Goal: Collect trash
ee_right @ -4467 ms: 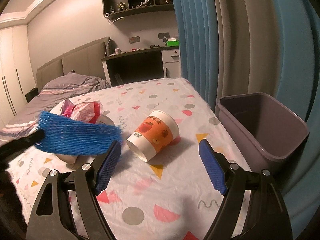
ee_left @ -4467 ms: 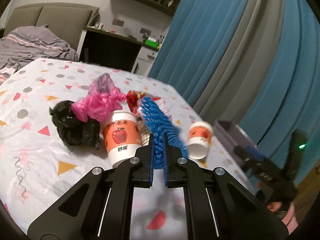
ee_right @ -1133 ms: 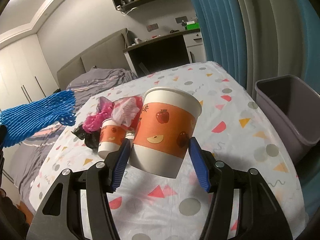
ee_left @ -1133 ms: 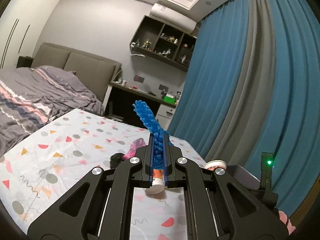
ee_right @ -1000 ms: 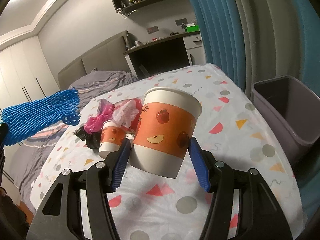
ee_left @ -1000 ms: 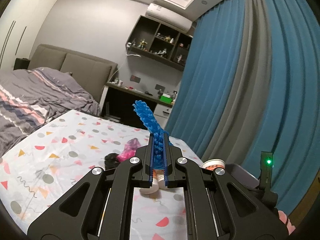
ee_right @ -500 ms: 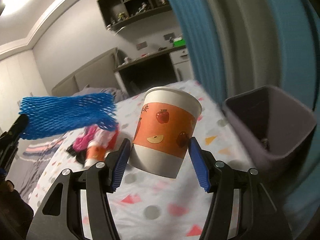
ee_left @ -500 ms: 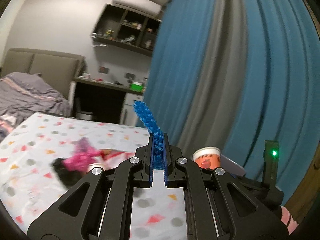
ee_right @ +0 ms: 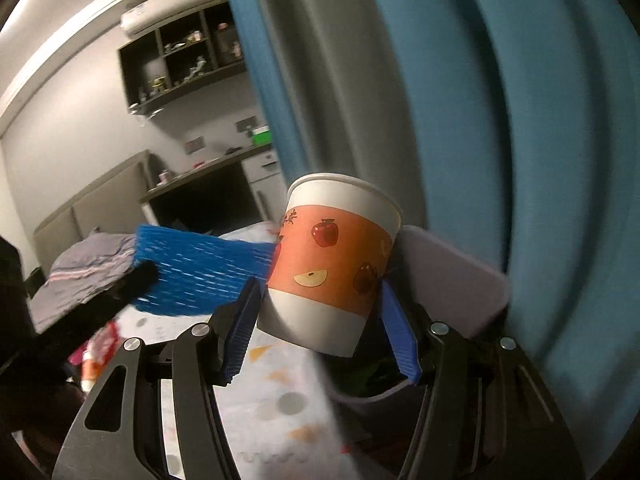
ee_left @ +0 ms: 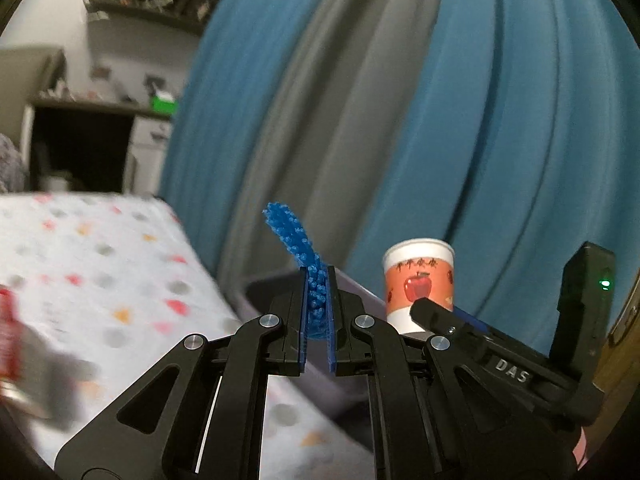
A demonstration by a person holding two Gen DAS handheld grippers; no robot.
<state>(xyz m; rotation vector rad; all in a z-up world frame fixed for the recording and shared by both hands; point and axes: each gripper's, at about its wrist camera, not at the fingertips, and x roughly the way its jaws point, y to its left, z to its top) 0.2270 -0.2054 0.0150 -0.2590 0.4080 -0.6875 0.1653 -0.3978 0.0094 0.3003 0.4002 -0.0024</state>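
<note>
My left gripper [ee_left: 318, 300] is shut on a blue foam net [ee_left: 298, 248], which sticks up from the jaws; the net also shows in the right wrist view [ee_right: 200, 272]. My right gripper [ee_right: 320, 316] is shut on an orange and white paper cup [ee_right: 332, 264] with apple prints, held upright; the cup also shows in the left wrist view [ee_left: 418, 280]. Both grippers are held over a grey trash bin [ee_right: 452, 280], also in the left wrist view [ee_left: 276, 284], beside the bed edge.
The bed sheet with coloured shapes [ee_left: 92, 256] lies to the left, with more trash [ee_right: 96, 348] blurred on it. Blue and grey curtains [ee_left: 400, 100] hang close behind the bin. A desk and shelves [ee_right: 192, 56] stand at the far wall.
Both grippers have swung right from above the bed to over the trash bin, carrying the net and the cup. The curtain now fills most of both views.
</note>
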